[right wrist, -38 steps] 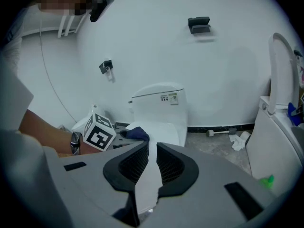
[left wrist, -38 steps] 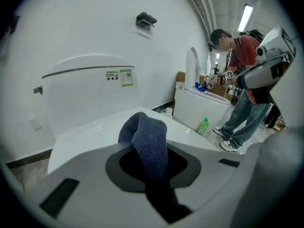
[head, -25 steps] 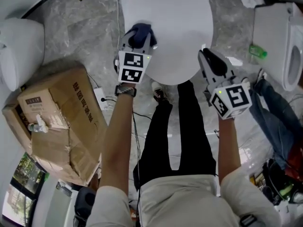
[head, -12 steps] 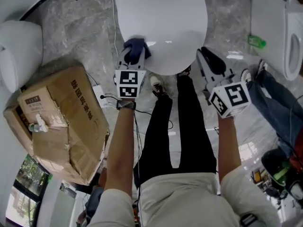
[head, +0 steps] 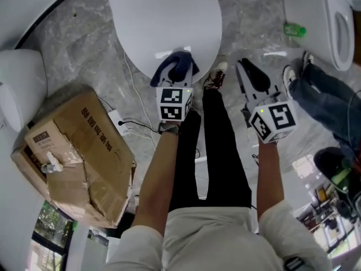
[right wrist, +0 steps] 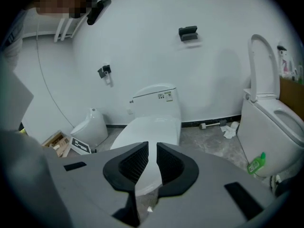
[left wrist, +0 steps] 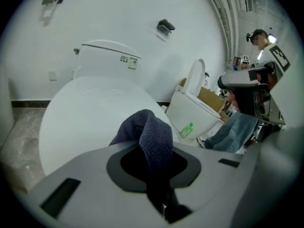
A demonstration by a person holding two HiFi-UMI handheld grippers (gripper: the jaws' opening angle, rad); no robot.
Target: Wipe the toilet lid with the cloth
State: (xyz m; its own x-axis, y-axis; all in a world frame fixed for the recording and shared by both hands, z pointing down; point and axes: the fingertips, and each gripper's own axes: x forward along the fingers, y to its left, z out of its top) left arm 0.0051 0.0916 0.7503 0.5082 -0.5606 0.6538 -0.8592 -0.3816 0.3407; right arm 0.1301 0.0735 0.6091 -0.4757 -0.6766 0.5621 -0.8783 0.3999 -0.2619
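The toilet lid (head: 163, 21) is white, glossy and oval. It is shut flat on its bowl at the far side of the floor. The cloth (head: 177, 65) is dark blue terry, bunched into an upright fold. It sits at the lid's near rim, towards its right side, pinched between the fingers of the left gripper (head: 175, 77).

overhead, two low, perhaps close; common lid (head: 169, 21)
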